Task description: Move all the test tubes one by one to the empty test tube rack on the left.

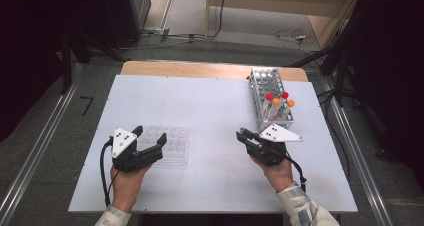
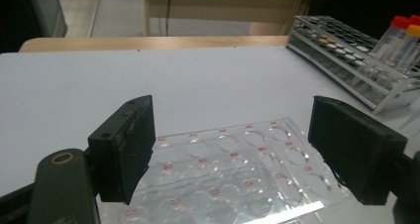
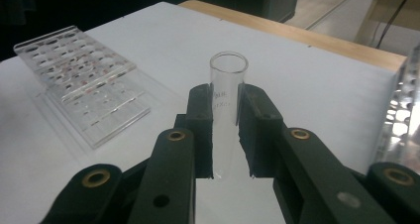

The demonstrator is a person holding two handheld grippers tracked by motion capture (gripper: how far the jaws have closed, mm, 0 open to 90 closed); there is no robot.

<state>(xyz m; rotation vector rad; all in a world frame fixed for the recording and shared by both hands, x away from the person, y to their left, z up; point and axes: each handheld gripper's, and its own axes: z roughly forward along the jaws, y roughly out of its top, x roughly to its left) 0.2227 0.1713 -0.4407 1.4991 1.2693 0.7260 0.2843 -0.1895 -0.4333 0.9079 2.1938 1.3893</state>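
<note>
White table [image 1: 200,101], seen from above. Left gripper [image 1: 150,138] near the front left, jaws wide apart and pressing on nothing, straddling a clear well plate [image 1: 172,147] that lies flat on the table. In the left gripper view, the plate [image 2: 233,174] sits low between the two black pads [image 2: 130,149], not touched by either. Right gripper [image 1: 246,136] at the front right, clamped tight on a clear open-topped tube [image 3: 227,102], held upright with its mouth above the pads. Metal tube rack [image 1: 270,98] just behind the right hand, with red-capped and orange-capped tubes [image 1: 280,100] standing at its near end.

Likely step: steadying the plate while bringing the tube over. Best done by lowering the left jaws evenly onto the plate's two side edges, squeezing gently to avoid cracking or tipping, and keeping the tube vertical on the way across.
</note>
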